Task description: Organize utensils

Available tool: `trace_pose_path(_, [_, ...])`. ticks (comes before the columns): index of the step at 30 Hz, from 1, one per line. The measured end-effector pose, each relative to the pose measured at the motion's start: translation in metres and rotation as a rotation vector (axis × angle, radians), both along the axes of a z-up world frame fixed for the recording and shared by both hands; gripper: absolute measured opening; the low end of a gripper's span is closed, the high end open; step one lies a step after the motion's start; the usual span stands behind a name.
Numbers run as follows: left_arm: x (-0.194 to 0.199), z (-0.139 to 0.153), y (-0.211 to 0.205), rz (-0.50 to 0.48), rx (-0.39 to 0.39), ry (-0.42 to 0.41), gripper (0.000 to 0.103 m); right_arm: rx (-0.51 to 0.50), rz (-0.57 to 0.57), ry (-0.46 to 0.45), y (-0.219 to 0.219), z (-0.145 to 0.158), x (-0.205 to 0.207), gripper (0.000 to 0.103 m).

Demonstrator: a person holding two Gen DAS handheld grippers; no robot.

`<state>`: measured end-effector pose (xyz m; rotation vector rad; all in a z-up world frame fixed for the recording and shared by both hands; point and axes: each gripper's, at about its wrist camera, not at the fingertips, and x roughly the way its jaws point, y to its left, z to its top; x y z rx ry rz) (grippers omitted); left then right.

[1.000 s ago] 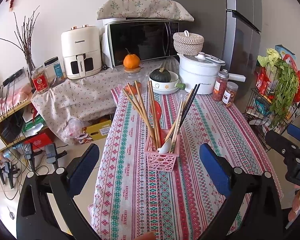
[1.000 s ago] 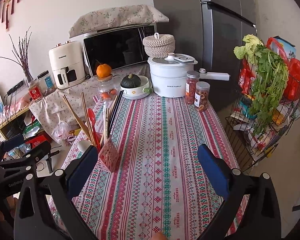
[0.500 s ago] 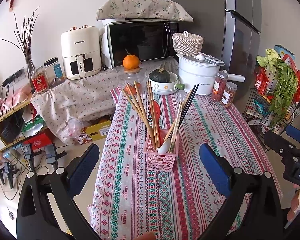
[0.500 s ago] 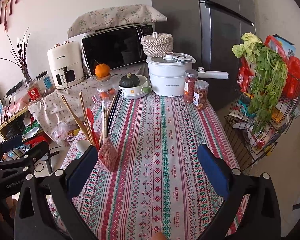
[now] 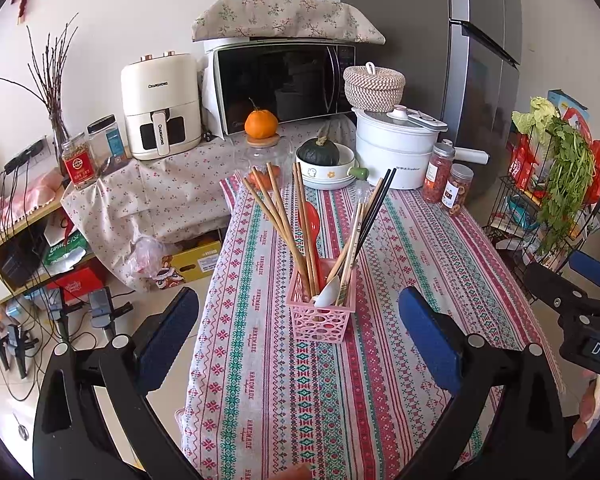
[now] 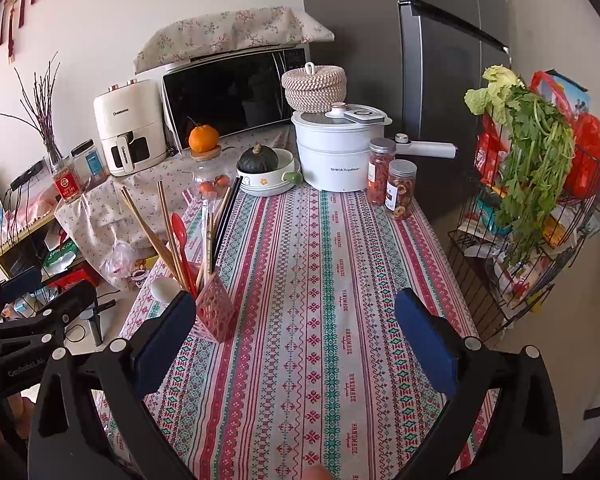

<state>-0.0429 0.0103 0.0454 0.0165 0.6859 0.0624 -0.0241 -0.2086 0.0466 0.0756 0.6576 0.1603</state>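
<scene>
Patterned tablecloth (image 5: 400,240); pink basket (image 5: 321,317) ahead between spread left jaws.

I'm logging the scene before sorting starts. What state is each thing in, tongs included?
Left tongs: open, empty.
Right tongs: open, empty.
Pink basket: upright, full of utensils.
Wooden chopsticks: leaning in the basket.
Black chopsticks: leaning in the basket.
White spoon: in the basket.
Microwave: door shut.
White pot: lidded.
Woven basket: lidded.
</scene>
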Motion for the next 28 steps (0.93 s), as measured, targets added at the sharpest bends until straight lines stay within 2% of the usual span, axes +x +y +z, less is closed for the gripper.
trace_pose_path(21, [0.003, -0.004, -0.004, -0.003, -0.01, 0.019, 0.096, -0.029, 0.004, 0.017, -0.003, -0.002, 0.0, 0.097])
trace_pose_path(26, [-0.004, -0.009, 0.004, 0.008, -0.062, 0.065, 0.096, -0.042, -0.018, 0.012, -0.007, 0.002, -0.005, 0.097])
trace_pose_path(28, [-0.015, -0.004, 0.008, 0.009, -0.075, 0.058, 0.096, -0.043, -0.028, -0.01, -0.005, 0.008, -0.013, 0.097])
